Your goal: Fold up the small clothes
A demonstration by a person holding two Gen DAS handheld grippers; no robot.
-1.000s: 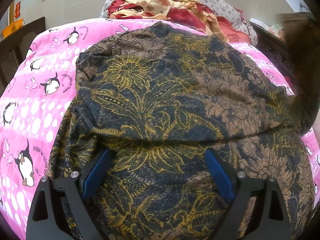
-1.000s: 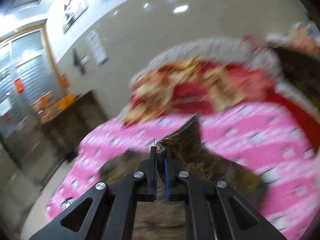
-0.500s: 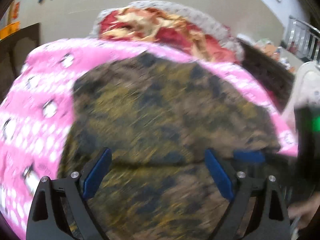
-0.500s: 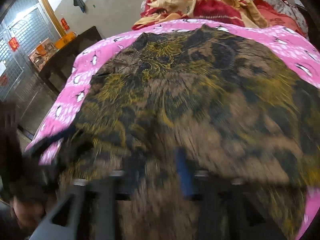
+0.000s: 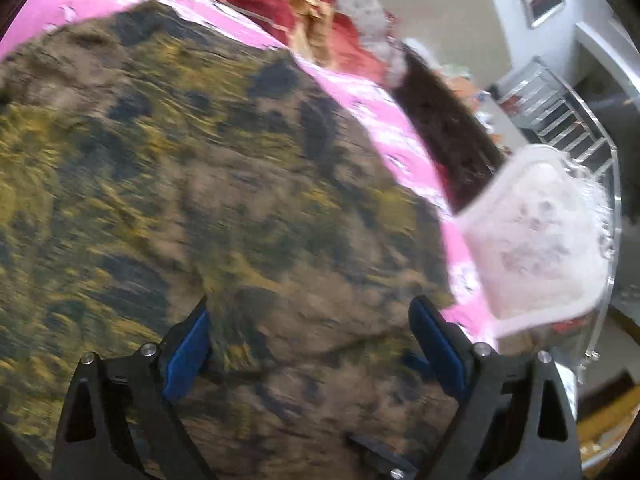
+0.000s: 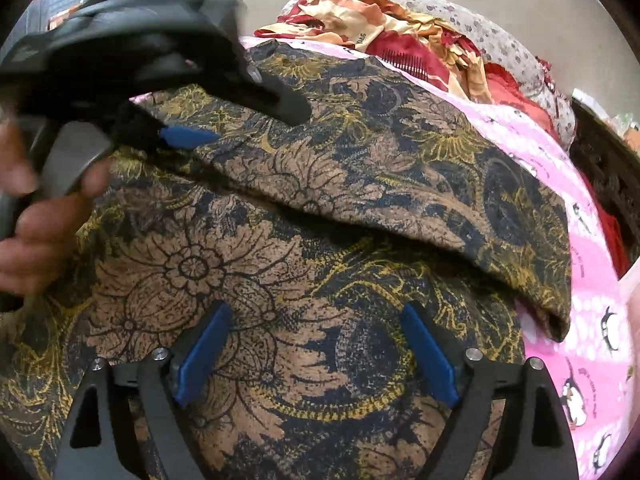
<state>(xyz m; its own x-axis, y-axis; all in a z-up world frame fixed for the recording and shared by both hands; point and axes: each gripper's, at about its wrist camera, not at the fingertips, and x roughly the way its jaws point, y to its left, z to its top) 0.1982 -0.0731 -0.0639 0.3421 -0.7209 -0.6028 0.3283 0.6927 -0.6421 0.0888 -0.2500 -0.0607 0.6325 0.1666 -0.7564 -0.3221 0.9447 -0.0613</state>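
- The patterned cloth (image 6: 328, 216), brown and navy with yellow flowers, lies spread over the pink penguin blanket (image 6: 592, 320) on the bed, and a flap of it is already turned over on top of the rest.
- The right tongs (image 6: 316, 350) hang over the near part of the cloth, pointing down at it. Their blue pads have just been opening and now stand wide apart, with nothing pinched between them; the cloth only lies below.
- The left tongs (image 5: 308, 344) are open too, their jaws spread over the cloth and holding nothing.
- The folded flap runs slantwise from far left to near right, and its edge lies just ahead of the right tongs. Its lower right end, close to the blanket, is nearer to them than to the left pair, so I would expect the right hand to take the next grab there.
- The right view is sharp. It shows the fold line, and also the left tongs from outside with the person's hand (image 6: 36, 216) around the handle, one blue pad sitting close over the flap's far left end.
- The left view is blurred. It alone shows the room to the right of the bed: a white plastic chair (image 5: 540, 240) and a stair rail (image 5: 560, 120).
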